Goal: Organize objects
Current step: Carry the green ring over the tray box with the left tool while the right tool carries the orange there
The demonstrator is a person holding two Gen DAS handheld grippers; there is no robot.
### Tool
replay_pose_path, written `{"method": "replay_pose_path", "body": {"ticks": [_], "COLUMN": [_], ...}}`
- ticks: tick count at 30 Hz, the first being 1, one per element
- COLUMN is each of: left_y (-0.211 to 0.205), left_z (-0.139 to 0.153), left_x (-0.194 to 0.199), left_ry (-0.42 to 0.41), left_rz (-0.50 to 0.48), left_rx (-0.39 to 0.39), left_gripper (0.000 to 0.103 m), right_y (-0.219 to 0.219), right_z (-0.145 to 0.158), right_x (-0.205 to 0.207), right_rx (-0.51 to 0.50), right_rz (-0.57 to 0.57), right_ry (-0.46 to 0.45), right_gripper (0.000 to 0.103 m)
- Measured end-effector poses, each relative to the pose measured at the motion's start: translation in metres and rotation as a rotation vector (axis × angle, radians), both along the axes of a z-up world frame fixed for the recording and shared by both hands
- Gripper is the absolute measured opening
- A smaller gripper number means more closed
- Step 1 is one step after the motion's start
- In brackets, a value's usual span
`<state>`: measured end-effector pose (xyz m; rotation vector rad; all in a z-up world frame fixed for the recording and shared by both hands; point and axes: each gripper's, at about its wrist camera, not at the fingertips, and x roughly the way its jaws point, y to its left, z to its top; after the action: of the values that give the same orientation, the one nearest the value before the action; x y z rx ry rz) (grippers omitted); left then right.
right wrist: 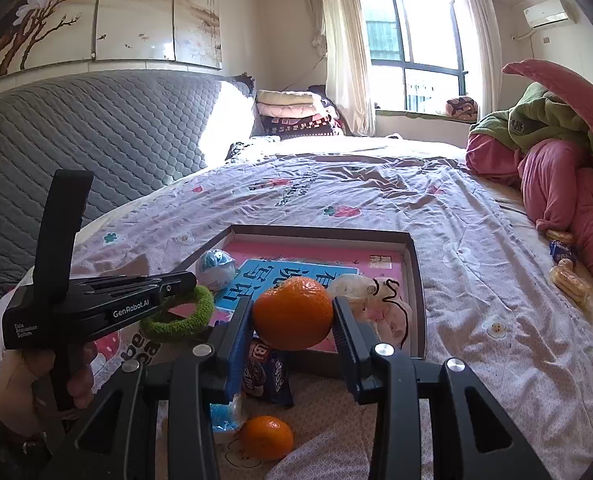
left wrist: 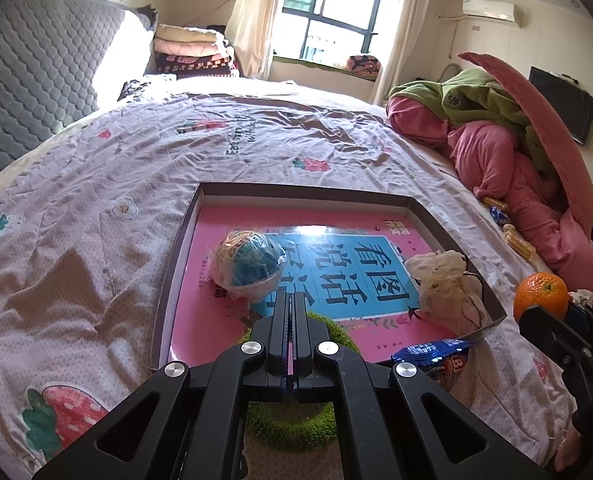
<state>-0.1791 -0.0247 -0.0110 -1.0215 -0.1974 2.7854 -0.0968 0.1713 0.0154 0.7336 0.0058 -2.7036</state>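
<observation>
Right wrist view, lower centre: right gripper (right wrist: 293, 322) clamped on an orange (right wrist: 292, 313), one pad pressed to each side of the fruit, held up clear of the bedspread (right wrist: 476, 264) and in front of the near edge of the shallow cardboard box (right wrist: 415, 268). Seen from the left wrist camera, same orange (left wrist: 540, 295) at the right edge of the frame, gripped in the black tongs, just outside the box's right corner (left wrist: 496, 308). Lower down in the right wrist view, a second orange (right wrist: 265, 437) lying loose on the bedspread, below and between the right gripper's arms, well short of the box. Just above it, a dark blue snack packet (right wrist: 270, 376) propped against the box's near wall, behind the left finger. Left gripper (left wrist: 291, 308) squeezed fully shut at centre-bottom of its own view, pinching a green fuzzy ring (left wrist: 292, 432) that hangs around the closed fingers; from the right wrist camera, same ring (right wrist: 176, 314) dangling off the tip at centre-left, above the box's near left corner, with a hand (right wrist: 36, 376) wrapped on the handle at lower left. Inside the box, a pink and blue book (left wrist: 336, 268) flat on the bottom, a blue ball wrapped in clear plastic (left wrist: 250, 260) on its left part, a crumpled clear bag (left wrist: 444, 284) at the right. Far right of the bed, pink and green bedding (left wrist: 496, 136) heaped up, with small wrapped biscuits (right wrist: 568, 276) beside it.
</observation>
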Motion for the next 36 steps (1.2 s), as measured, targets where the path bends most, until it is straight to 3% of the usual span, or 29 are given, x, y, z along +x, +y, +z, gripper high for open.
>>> {"method": "replay_pose_path", "body": {"ticks": [26,36], "left_y": [-0.002,-0.004], "left_z": [-0.009,-0.017], "left_x": [-0.021,-0.028], "left_ry": [-0.011,-0.027], "left_rz": [0.026,0.044], "left_rx": [-0.015,-0.022], "left_gripper": [0.001,0.009], "right_y": [0.006,0.007], "right_z": [-0.003,-0.011], "right_x": [-0.038,-0.048], "right_rx": [-0.001,0.003], "right_rz": [-0.024,-0.023], "right_ry": [-0.023,-0.040], "right_gripper": [0.040,0.040]}}
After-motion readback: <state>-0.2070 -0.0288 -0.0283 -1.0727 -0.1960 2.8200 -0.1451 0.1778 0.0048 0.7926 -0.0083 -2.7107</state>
